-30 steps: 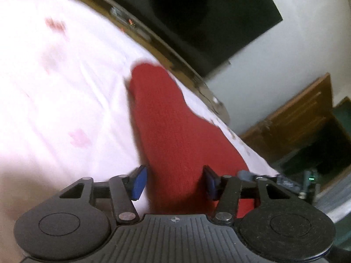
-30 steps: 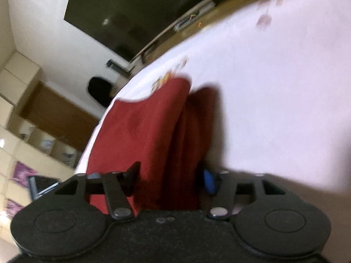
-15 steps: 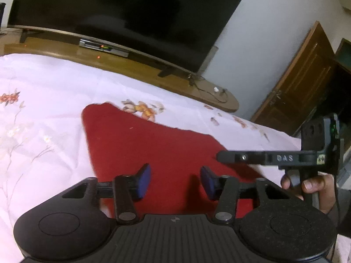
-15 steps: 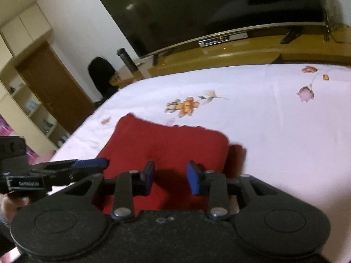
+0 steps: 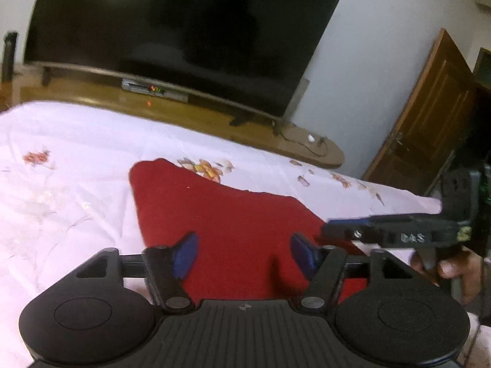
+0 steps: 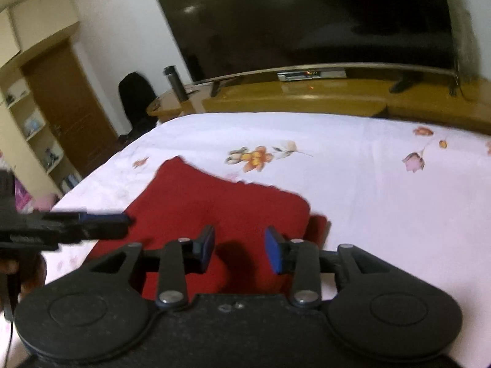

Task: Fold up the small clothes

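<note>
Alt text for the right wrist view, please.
A folded red cloth lies on a floral white bedsheet. The right gripper, jaws opening and empty, hovers above it; the left gripper is at left, a television behind.

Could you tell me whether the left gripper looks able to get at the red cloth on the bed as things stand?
Probably yes. The left gripper, its jaws opening with nothing between them, hangs right over the red cloth, which lies flat on the bedsheet. The right gripper stays off to the side.

red cloth lies folded flat on the floral bedsheet, a lower layer protruding at its right edge.
</note>
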`<state>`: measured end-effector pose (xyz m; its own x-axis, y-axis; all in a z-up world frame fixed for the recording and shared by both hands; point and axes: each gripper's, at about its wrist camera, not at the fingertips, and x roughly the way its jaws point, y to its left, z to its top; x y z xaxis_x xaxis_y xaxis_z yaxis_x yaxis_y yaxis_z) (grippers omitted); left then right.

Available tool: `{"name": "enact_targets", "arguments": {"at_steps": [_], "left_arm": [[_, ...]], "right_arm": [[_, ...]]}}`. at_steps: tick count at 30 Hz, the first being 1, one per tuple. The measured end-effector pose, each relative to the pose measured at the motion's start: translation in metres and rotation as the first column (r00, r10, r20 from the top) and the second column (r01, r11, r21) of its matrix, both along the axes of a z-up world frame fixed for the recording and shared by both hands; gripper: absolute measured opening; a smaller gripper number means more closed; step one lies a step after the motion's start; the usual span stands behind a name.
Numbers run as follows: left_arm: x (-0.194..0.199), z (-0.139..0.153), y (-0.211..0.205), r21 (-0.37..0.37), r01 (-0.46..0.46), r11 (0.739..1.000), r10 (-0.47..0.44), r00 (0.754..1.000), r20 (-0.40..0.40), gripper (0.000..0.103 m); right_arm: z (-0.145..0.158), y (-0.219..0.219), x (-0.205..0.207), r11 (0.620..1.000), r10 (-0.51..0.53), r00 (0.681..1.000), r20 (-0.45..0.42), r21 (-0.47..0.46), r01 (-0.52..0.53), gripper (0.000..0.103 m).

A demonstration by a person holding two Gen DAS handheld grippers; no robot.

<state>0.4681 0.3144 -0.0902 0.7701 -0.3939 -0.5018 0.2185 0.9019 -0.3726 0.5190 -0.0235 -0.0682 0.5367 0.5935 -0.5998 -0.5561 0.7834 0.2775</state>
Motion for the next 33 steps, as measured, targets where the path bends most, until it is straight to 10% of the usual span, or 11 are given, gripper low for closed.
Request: {"name": "enact_targets", "arguments": {"at_steps": [24, 33], "left_arm": [[-0.058, -0.019, 0.001, 0.073, -0.066, 0.995, 0.072, 0.993, -0.09, 0.066], [-0.092, -0.027, -0.02, 0.188, -0.11, 0.976, 0.138, 0.98, -0.141, 0.077]], "right_arm": [[-0.007, -0.016, -0.075, 0.99, 0.0, 1.0, 0.003, -0.141, 0.0, 0.035], [-0.028, -0.038, -0.087, 0.992, -0.081, 0.989, -0.128, -0.108, 0.067, 0.047]]}}
